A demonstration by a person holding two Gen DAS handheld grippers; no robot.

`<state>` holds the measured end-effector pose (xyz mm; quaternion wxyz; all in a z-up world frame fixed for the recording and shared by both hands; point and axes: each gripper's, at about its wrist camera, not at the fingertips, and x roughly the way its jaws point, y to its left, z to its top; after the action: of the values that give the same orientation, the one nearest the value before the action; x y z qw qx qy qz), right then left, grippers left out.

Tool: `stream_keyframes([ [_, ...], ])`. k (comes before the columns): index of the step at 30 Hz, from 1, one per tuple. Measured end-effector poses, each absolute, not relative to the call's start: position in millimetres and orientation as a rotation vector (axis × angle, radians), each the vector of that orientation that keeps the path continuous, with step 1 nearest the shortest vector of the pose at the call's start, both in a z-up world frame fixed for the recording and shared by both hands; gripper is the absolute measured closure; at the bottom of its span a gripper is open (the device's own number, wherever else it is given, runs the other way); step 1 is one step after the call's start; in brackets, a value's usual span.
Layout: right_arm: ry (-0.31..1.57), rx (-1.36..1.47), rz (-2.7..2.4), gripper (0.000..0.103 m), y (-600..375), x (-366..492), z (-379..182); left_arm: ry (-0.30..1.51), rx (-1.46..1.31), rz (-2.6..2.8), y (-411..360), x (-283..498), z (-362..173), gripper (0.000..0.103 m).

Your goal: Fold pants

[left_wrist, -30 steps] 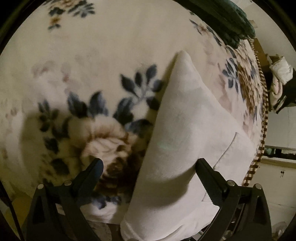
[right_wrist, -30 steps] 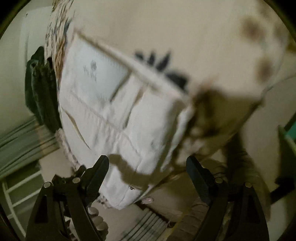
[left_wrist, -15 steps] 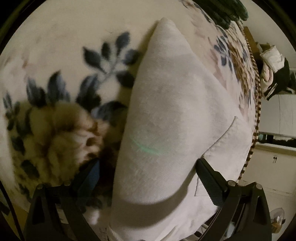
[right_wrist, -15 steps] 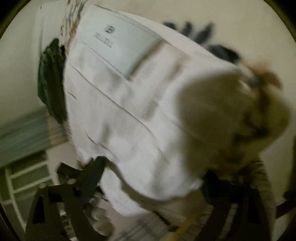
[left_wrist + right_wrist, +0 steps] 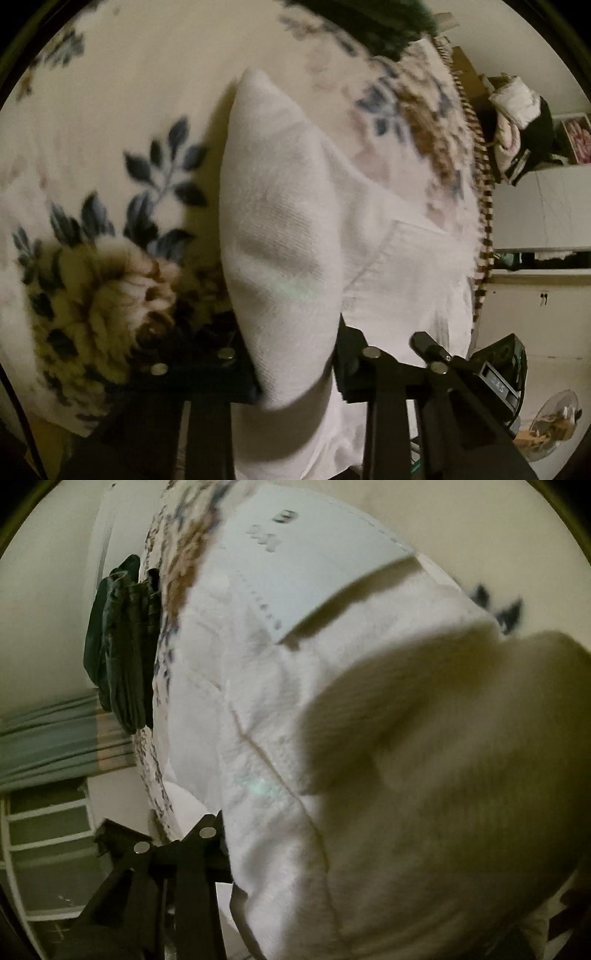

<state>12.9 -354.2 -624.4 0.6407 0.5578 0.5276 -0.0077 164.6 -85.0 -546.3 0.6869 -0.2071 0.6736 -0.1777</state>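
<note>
White cloth: pants (image 5: 280,229), thick soft weave, lying on a floral fleece blanket (image 5: 110,155) over a bed, near its edge.
Left hand-held gripper (image 5: 295,369): jaws have just been closing; clenched on a raised fold of the pants.
Right hand-held gripper (image 5: 280,849): jaws have just been closing; cloth lies between them, but one finger is hidden, so grip cannot be told.
Handling: likely limp, light, non-slip; bunches easily.
Hold point: best at fold edges or waistband (image 5: 317,554), both corners together.

text: dark print on pants (image 5: 280,709) inner label (image 5: 306,572) | legibility: too blurred to read
</note>
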Motion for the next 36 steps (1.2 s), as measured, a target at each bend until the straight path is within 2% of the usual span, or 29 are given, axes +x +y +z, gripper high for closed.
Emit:
stream_keyframes([
  [5,1.161,1.209,-0.001,0.063,-350.6,21.7,-578.9,1.456,-0.441,-0.414,-85.8,166.6,-499.8,0.079],
  [12,1.097,1.165,0.087,0.063,-368.2,40.0,-488.0,1.378,-0.469,-0.399,-81.8,184.5,-414.4,0.079],
  [17,1.030,1.136,0.131,0.063,-369.9,95.0,-425.2,1.309,-0.464,-0.403,-84.9,241.6,-362.6,0.079],
  [20,0.986,1.124,0.136,0.063,-366.3,146.4,-398.2,1.267,-0.466,-0.410,-84.3,301.7,-345.3,0.079],
  [27,0.886,1.110,0.133,0.063,-344.7,292.2,-376.4,1.226,-0.442,-0.441,-59.8,441.5,-355.2,0.079],
  [31,0.859,1.109,0.130,0.063,-322.7,375.4,-397.9,1.227,-0.428,-0.448,-39.1,517.6,-382.2,0.079],
  [36,0.860,1.106,0.116,0.063,-295.4,454.5,-446.2,1.244,-0.434,-0.438,-18.2,576.8,-436.2,0.079],
])
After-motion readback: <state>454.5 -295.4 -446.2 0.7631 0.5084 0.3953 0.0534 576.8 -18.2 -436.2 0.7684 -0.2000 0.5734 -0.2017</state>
